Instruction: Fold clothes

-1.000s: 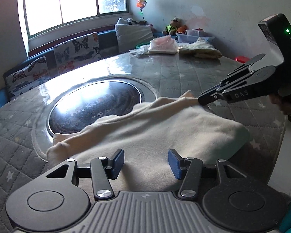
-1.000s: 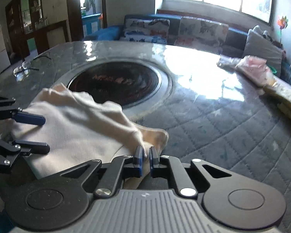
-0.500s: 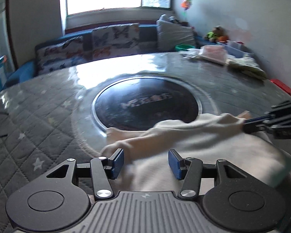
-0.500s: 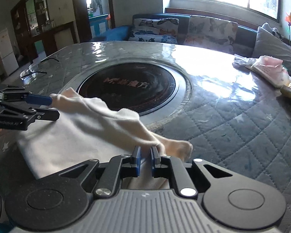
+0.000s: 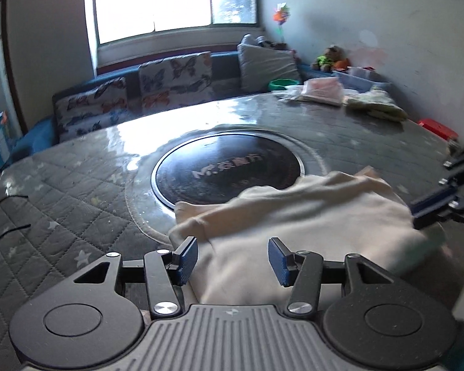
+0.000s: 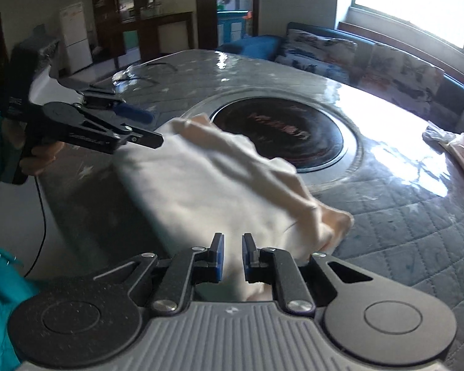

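I am keeping my right hand-held gripper (image 6: 231, 255) nearly closed beside the cream folded cotton garment (image 6: 219, 185), left hand-held gripper (image 5: 233, 258) open, squaring its near edge.

Two low, close wrist views, opposite sides, shared cream garment (image 5: 309, 216).

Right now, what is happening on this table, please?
A person holds a gripper in each hand and works on a cream garment that lies bunched on the round quilted table, partly over the dark centre disc. The left gripper is open at one end of the cloth. The right gripper is slightly open at the other end. Neither grips the cloth.
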Demonstrator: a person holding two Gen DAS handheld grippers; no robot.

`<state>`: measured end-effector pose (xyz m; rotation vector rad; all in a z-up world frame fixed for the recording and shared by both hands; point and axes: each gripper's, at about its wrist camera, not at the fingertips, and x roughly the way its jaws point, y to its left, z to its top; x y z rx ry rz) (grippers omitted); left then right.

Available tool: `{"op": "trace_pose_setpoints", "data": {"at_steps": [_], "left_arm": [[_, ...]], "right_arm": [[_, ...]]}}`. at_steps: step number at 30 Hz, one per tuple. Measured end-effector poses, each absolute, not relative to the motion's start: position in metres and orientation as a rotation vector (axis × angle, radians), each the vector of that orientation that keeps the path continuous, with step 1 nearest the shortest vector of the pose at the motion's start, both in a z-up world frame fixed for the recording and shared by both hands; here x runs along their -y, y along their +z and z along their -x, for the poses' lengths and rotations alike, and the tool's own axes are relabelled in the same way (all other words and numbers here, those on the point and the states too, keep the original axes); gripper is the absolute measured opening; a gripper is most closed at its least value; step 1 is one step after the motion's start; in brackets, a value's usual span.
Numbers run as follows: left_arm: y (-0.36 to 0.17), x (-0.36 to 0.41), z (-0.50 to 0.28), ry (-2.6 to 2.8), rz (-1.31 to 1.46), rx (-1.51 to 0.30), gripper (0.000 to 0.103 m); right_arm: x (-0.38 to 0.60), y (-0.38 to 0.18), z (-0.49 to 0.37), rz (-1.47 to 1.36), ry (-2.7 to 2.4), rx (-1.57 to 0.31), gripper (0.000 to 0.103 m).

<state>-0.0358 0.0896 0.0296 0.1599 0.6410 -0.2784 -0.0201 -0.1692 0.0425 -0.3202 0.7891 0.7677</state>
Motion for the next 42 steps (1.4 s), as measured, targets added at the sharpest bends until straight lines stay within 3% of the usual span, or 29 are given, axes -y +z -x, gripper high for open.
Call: {"op": "trace_pose_setpoints", "data": {"at_steps": [23,29,34,38,42], "left_arm": [[0.008,-0.093,0.054,-0.319,-0.147,-0.697,0.054],[0.023,-0.087,0.053,-0.341,-0.147,-0.649,0.054],[0.006,-0.083,0.039,-0.338,-0.133,-0.728,0.054],[0.016,-0.086,0.042,-0.336,-0.127,-0.699,0.054],[0.017,-0.094,0.033,-0.26,-0.1,-0.706,0.055]], "right_arm": [[0.142,0.024,0.015,0.321,0.795,-0.808,0.021],[0.145,0.032,0.014,0.304,0.784,-0.783,0.028],[0.148,0.019,0.011,0.271,0.77,-0.823,0.029],[0.154,0.027,0.007,0.237,0.749,-0.804,0.044],[0.166,0.029,-0.002,0.181,0.66,-0.79,0.05]]}}
